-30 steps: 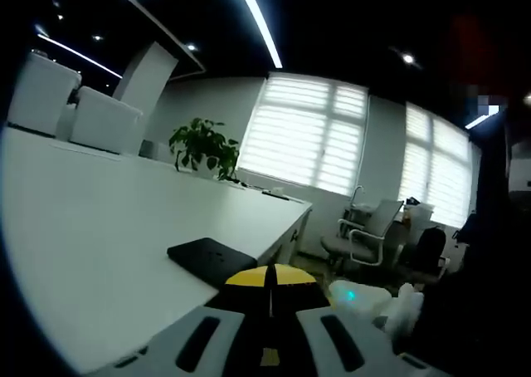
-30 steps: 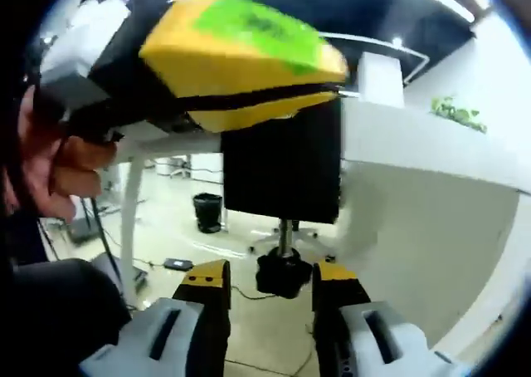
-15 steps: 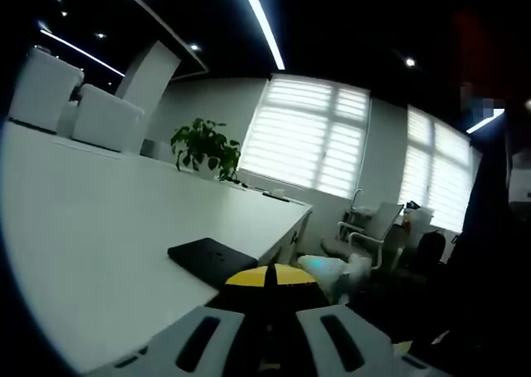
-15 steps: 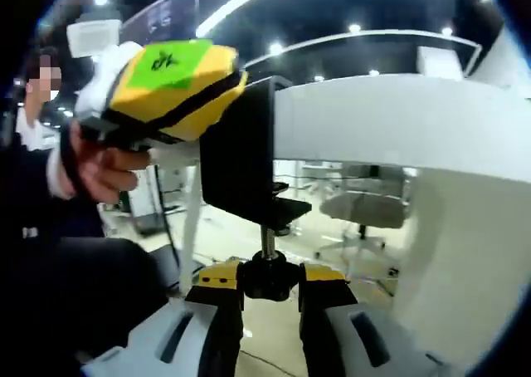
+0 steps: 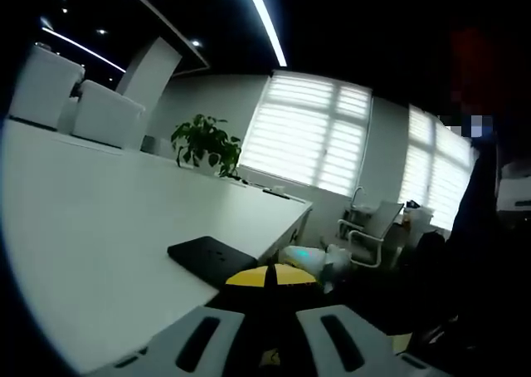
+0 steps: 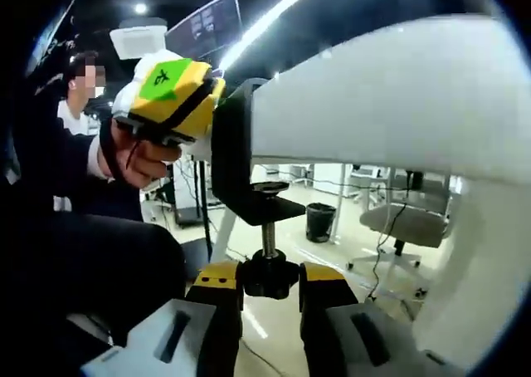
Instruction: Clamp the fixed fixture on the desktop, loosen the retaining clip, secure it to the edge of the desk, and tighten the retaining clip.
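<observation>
Right tool (image 6: 270,279) pinching one clamp knob (image 6: 268,275), left tool (image 5: 270,287) holding one black clamp (image 5: 209,256) on desk (image 5: 99,219)

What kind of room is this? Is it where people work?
Most likely an office. There is a long white desk, swivel office chairs by big windows with blinds, and a potted plant.

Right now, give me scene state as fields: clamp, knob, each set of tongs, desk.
clamp: black C-shaped fixture, hooked over the desk edge
knob: black screw knob under the clamp, between the right tongs' jaws
right tongs: shut on the knob
left tongs: shut on the clamp's top plate
desk: white top, thick edge
</observation>
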Motion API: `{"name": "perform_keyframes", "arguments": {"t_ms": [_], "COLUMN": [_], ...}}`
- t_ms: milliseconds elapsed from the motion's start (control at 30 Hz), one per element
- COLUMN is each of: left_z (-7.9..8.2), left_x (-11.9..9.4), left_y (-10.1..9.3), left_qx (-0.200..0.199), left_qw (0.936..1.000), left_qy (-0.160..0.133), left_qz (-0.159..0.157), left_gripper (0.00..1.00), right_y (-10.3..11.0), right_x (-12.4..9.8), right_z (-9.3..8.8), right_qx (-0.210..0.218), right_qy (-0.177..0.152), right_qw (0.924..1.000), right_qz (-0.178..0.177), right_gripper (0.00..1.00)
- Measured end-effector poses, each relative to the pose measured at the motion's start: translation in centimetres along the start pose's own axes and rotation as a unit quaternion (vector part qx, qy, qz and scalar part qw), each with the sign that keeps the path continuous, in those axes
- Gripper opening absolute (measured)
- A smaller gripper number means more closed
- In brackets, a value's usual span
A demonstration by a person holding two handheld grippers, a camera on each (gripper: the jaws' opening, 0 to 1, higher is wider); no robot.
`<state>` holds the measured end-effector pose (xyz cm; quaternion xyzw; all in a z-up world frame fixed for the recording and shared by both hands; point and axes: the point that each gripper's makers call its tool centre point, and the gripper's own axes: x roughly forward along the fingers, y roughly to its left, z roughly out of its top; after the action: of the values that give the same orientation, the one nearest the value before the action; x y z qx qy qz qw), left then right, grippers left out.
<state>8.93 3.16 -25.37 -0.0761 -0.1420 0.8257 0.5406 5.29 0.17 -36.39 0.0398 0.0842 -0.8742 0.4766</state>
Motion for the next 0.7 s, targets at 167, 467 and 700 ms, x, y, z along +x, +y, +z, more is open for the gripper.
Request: {"name": "perform_keyframes", "arguments": {"t_ms": [167,467,700], "left_z": [0.0,0.0,0.0], "left_x": [0.1,0.1,0.1], "left_y": [0.0,0.0,-0.1], "left_qx": [0.005,0.012,0.018], "left_qw": [1.0,0.9999,0.9998], "left_qy": [-0.001,-0.004,-0.007], "left_qz": [0.001,0.001,0.0], "left_gripper": [0.01,0.01,0.01], "right_y": [0.2,-1.3,-0.5], "right_x": [-0.8,-2.2,-0.5], "right_z": [-0.9,-1.4,-0.1], "right_qx": [-0.002,0.127,0.11], "right_qy": [0.027,0.026,0.016], "right_qw": [0.9976,0.9436,0.9214], "right_qz": [-0.063,-0.305,-0.372], "right_gripper": [0.4,0.4,0.3]}}
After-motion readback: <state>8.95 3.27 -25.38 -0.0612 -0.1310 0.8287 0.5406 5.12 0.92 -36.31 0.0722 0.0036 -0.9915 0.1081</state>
